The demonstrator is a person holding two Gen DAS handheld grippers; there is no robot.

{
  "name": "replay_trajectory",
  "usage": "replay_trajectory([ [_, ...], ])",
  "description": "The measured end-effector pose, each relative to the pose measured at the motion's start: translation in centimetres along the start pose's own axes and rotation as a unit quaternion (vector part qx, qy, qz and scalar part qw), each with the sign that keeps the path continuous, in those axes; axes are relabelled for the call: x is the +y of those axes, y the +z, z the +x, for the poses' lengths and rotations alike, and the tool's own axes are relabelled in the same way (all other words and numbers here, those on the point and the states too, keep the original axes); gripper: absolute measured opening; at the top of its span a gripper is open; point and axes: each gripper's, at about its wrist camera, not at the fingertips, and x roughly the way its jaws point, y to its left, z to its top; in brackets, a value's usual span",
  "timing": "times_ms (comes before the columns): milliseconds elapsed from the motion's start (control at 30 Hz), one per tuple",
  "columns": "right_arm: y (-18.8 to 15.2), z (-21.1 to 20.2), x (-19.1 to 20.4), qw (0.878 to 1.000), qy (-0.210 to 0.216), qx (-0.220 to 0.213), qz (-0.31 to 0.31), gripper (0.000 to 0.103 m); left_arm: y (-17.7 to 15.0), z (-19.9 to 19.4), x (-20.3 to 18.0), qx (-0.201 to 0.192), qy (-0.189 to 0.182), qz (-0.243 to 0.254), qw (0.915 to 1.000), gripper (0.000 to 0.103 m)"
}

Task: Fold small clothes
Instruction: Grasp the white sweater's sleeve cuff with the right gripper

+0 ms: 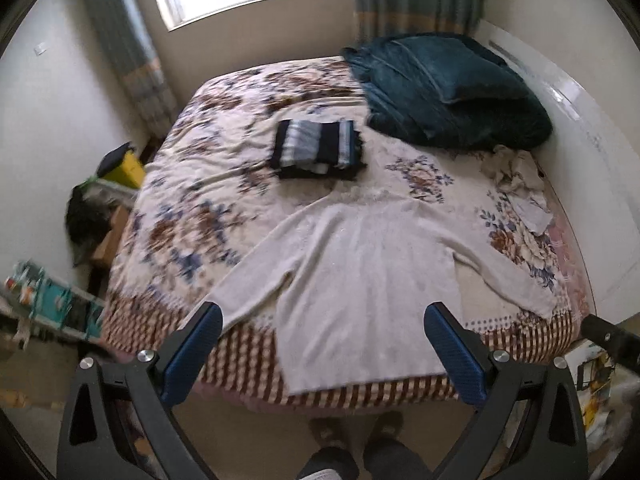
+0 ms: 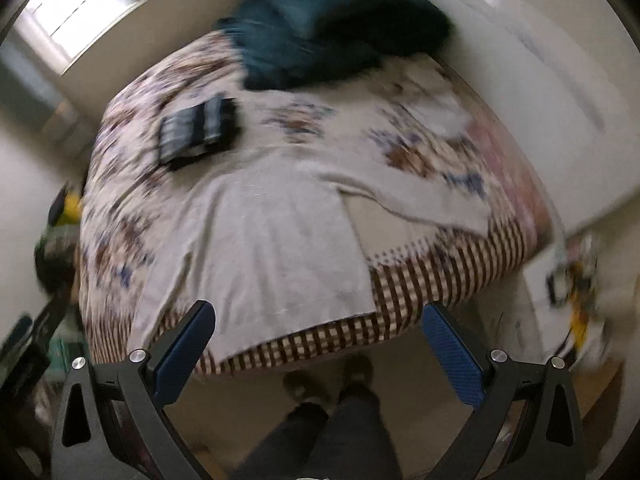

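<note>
Looking at the cream sweater [image 1: 360, 276] spread flat on the bed [image 1: 224, 184], hem at 6 o'clock: soft, light, floppy knit. Both left tongs [image 1: 324, 322] and right tongs [image 2: 320, 320] gape wide, empty. I'd pinch a sleeve cuff.

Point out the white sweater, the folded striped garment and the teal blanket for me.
white sweater [image 1: 360, 272]: left wrist view, middle of its spread-out body.
folded striped garment [image 1: 316, 148]: left wrist view, top face of the folded stack.
teal blanket [image 1: 448, 88]: left wrist view, centre of the heap.
</note>
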Motion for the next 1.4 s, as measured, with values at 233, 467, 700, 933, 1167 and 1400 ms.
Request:
replay_trajectory([
  [233, 5.0, 15.0, -11.4, 0.983, -0.026, 0.033, 0.18, 0.103, 2.3, 13.3, -5.8, 0.047, -0.008, 0.025, 0.9986, 0.103],
  [467, 8.8, 31.9, -24.2, 0.944, -0.014, 0.071, 0.321, 0.103, 3.2, 26.5, -12.0, 0.117, 0.02, 0.041, 0.992, 0.103],
  [700, 8.7, 42.8, -33.0, 0.897, -0.017, 0.096, 0.431, 0.103, 3.3, 36.7, -16.7, 0.168, 0.027, 0.039, 0.9847, 0.103],
  [933, 7.5, 48.9, -39.0, 0.841, -0.023, 0.059, 0.538, 0.089, 2.8, 44.4, -19.9, 0.199, 0.02, 0.057, 0.978, 0.103],
  [1167, 8.1, 50.4, -41.0, 0.814, -0.067, -0.045, 0.575, 0.022, 2.8, 47.0, -21.8, 0.202, 0.008, 0.086, 0.9755, 0.103],
  [1400, 12.6, 47.1, -37.8, 0.869, -0.118, -0.092, 0.472, 0.011, 4.0, 46.4, -19.3, 0.195, 0.007, 0.067, 0.9785, 0.103],
])
